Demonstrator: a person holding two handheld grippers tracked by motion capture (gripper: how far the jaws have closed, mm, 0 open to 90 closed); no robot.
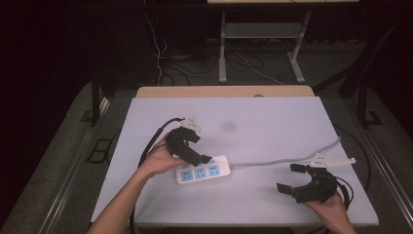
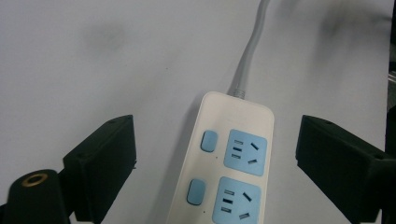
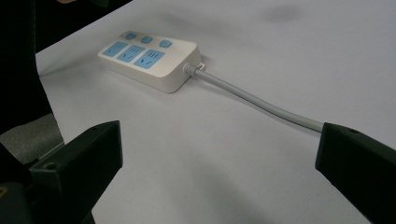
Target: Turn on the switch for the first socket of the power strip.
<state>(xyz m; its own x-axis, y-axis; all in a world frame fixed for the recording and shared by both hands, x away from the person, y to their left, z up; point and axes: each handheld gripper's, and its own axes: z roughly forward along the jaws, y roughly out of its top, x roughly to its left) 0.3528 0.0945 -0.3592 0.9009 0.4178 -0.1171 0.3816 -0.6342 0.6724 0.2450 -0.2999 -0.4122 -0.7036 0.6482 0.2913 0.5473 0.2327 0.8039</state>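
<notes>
1. Two tongs in play, both spread, nothing gripped. Left tongs (image 1: 195, 148) hover over the strip's (image 1: 202, 170) left-rear edge; right tongs (image 1: 292, 178) sit well apart, near the front right corner of the worktop (image 1: 272, 122).
2. Strip lies flat, left of centre, toward the front of the worktop, sockets up. Cord (image 1: 277, 160) runs right from its end and off the right edge.
3. Left gripper view: strip (image 2: 229, 163) sits between the jaws, long axis along the view, cord (image 2: 250, 51) leading away. Jaws straddle it with slack each side, not touching as far as I can tell.
4. Right gripper view: strip (image 3: 149, 58) far ahead to the left; cord (image 3: 257, 100) crosses toward the right jaw.
5. Risks, my read:
   - Closing across smooth plastic sides: strip may squirt out or rotate if the jaws land off-centre.
   - Descending too low could press a switch (image 2: 209, 141).
   - Lifting it drags the cord; its stiffness could twist the strip in the grip.
   - Right tongs moving in could snag the cord and tug the strip.
</notes>
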